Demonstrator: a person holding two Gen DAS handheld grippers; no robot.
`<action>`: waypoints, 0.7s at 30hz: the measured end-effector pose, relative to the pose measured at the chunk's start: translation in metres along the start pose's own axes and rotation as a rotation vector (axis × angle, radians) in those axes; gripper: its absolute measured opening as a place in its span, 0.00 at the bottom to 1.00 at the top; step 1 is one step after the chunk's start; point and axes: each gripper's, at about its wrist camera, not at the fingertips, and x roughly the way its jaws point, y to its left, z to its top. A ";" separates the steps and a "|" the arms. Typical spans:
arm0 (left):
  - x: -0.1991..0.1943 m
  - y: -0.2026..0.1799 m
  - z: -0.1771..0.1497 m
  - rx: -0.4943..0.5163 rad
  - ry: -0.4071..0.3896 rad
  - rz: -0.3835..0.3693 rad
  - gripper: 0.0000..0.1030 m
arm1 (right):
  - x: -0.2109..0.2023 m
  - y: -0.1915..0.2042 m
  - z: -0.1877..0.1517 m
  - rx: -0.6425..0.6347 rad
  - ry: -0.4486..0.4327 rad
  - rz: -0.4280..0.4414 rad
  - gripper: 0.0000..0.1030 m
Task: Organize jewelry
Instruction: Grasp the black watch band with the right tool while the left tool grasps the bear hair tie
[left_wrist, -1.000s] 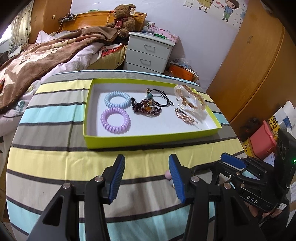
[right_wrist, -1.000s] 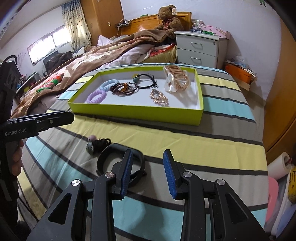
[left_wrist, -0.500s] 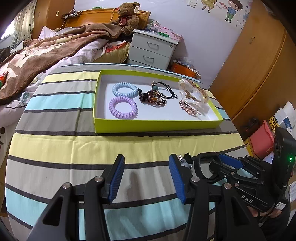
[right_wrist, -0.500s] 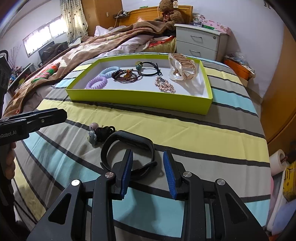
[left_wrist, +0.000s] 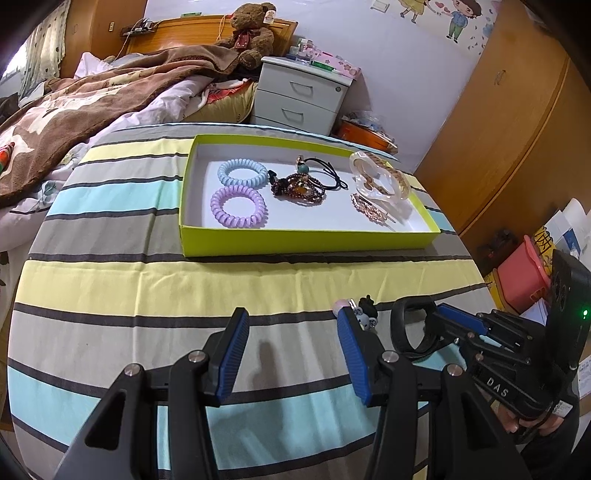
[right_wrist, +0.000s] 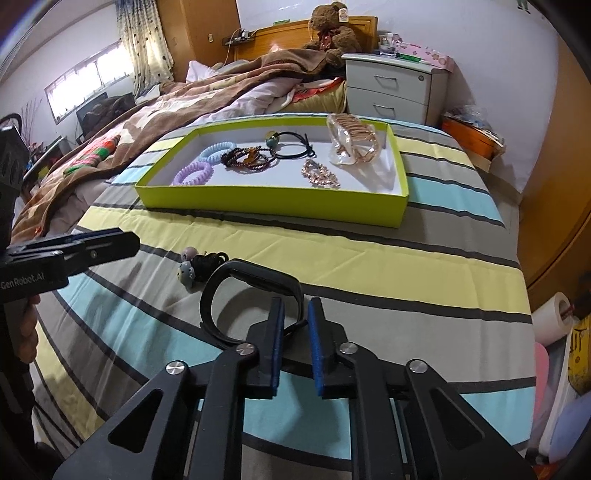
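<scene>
Jewelry is lying in the green tray (left_wrist: 306, 246); before it, the "DAS"-marked right gripper (right_wrist: 295, 317) is closing around a black band (right_wrist: 236, 271), the "GenRobot.AI" left gripper (left_wrist: 291, 325) spread empty.

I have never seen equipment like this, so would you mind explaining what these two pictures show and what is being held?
There is no robot here: a person holds a pair of hand-held tongs in each hand, and each carries a wide-angle camera looking along its two blue-padded fingers. One picture is from the left tongs, the other from the right tongs; each also catches the other from the side.

Both look at a striped cloth. On it stands a yellow-green tray with two coiled hair ties, purple and blue, a dark beaded bracelet, a black hair tie, a gold hair clip and a clear packet of gold pieces.

Outside the tray lie a small charm hair tie and a black wristband. The right tongs are shut on the wristband; the left tongs are open and hold nothing.
</scene>
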 end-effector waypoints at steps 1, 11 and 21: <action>0.001 -0.001 0.000 0.001 0.003 0.001 0.50 | -0.001 -0.001 0.000 0.003 -0.002 -0.004 0.11; 0.007 -0.011 -0.002 0.022 0.027 -0.011 0.50 | -0.012 -0.019 -0.005 0.047 -0.029 -0.025 0.10; 0.018 -0.025 -0.006 0.049 0.059 -0.021 0.52 | -0.015 -0.035 -0.012 0.107 -0.023 -0.051 0.22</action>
